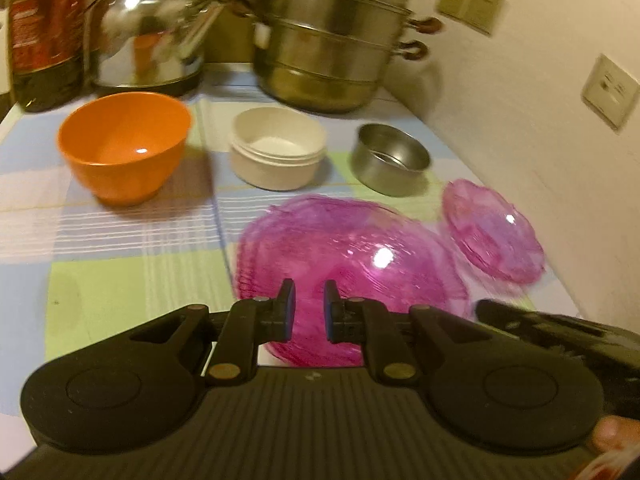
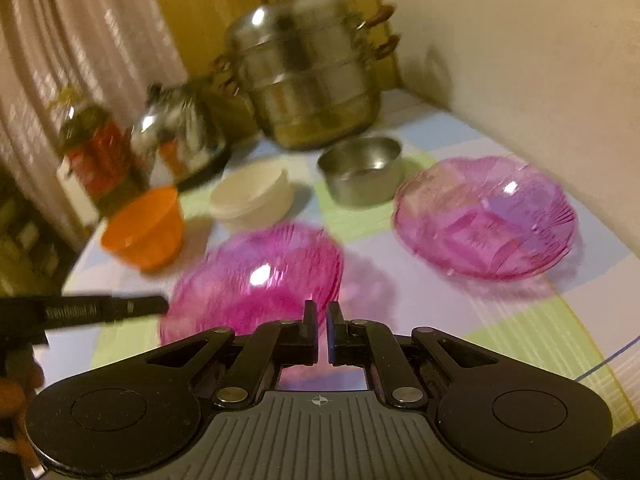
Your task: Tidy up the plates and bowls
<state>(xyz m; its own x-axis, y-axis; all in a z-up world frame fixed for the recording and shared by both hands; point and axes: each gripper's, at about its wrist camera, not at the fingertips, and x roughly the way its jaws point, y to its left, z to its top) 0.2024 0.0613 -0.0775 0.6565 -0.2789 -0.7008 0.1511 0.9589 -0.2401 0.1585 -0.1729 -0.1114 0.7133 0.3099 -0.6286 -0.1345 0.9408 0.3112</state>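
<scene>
My left gripper: jaws drawn narrow, nothing held. My right gripper: jaws nearly together, nothing held. Both hover above checked counter. Just ahead: dark pink bowl, upright, ribbed. To its right, apart: paler pink bowl. Next row back, left to right: orange bowl, cream bowls nested, small steel bowl. Farthest: oil bottle, steel kettle, tiered steamer pot. I note motion blur throughout.
</scene>
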